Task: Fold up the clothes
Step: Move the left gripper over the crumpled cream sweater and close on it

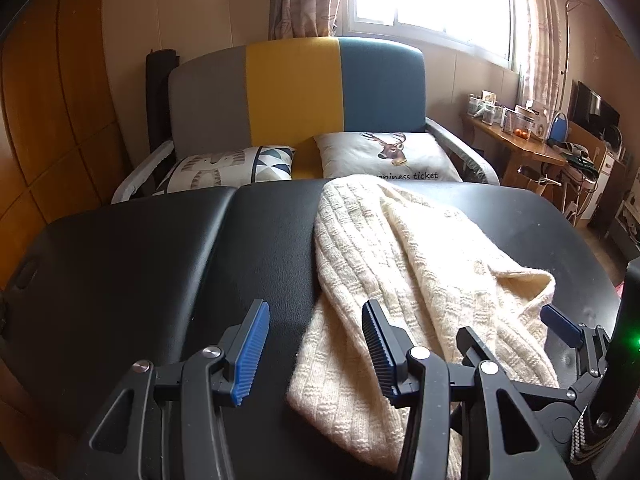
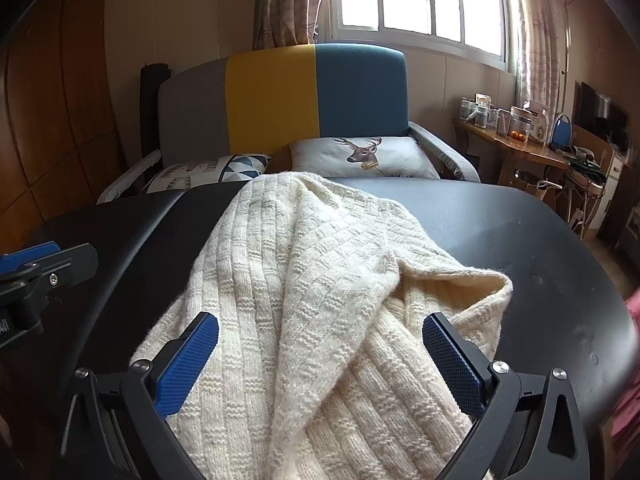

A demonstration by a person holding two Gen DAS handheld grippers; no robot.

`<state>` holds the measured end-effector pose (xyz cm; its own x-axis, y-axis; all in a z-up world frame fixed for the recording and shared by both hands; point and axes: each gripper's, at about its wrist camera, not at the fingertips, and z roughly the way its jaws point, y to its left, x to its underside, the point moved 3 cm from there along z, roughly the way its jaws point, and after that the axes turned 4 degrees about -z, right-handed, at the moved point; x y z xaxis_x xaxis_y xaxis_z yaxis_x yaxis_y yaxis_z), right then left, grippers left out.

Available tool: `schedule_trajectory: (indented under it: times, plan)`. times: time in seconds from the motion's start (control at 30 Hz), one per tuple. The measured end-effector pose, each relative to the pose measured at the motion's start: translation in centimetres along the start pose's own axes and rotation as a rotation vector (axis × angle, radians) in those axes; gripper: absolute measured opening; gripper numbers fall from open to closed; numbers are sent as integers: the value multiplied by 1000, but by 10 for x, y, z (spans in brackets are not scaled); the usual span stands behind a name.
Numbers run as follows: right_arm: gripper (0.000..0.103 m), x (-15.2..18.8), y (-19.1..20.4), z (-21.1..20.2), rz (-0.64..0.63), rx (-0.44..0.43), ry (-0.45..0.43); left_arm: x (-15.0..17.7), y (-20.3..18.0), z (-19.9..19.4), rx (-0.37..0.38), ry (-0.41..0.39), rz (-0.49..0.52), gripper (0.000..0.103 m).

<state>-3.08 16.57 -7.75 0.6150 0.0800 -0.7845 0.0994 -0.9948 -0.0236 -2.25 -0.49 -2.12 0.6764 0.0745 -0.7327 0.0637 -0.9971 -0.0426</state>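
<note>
A bright barred window (image 2: 416, 4) with patterned beige curtains (image 2: 288, 4) lights the room from behind. Below it stands a sofa with a grey, yellow and blue panelled backrest (image 2: 280, 100), holding a geometric-print cushion (image 1: 240, 162) and a white deer-print cushion (image 2: 360, 154). Wooden wall panels (image 1: 52, 100) line the left side. To the right, a cluttered wooden desk (image 2: 520, 152) stands beside a blue chair (image 2: 562, 128).

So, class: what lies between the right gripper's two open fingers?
In the right wrist view, the cream knit sweater fills the gap of the right gripper, lying on the black table.
</note>
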Motion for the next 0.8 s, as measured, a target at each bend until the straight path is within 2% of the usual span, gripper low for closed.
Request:
schedule_trajectory:
  times: [0.2, 0.27, 0.43, 0.5, 0.6, 0.67, 0.73, 0.8]
  plan:
    - [103, 5, -3, 1, 5, -3, 21, 6, 8, 9, 28, 50, -7, 49]
    - [103, 6, -5, 2, 7, -10, 27, 10, 7, 22, 78, 129, -14, 49]
    - [103, 12, -24, -8, 43, -86, 4, 30, 5, 39, 288, 246, -62, 53]
    - [103, 17, -43, -16, 118, -168, -20, 38, 4, 46, 372, 292, -81, 53]
    - [103, 29, -83, -26, 313, -348, -49, 49, 3, 55, 502, 361, -110, 53]
    - [103, 38, -112, -29, 470, -463, -59, 59, -1, 56, 670, 386, -149, 53]
    - [103, 48, -136, -29, 623, -580, -64, 66, -8, 62, 715, 439, -128, 53]
    - [103, 57, -151, -26, 719, -649, -53, 72, -15, 64, 746, 466, -125, 53]
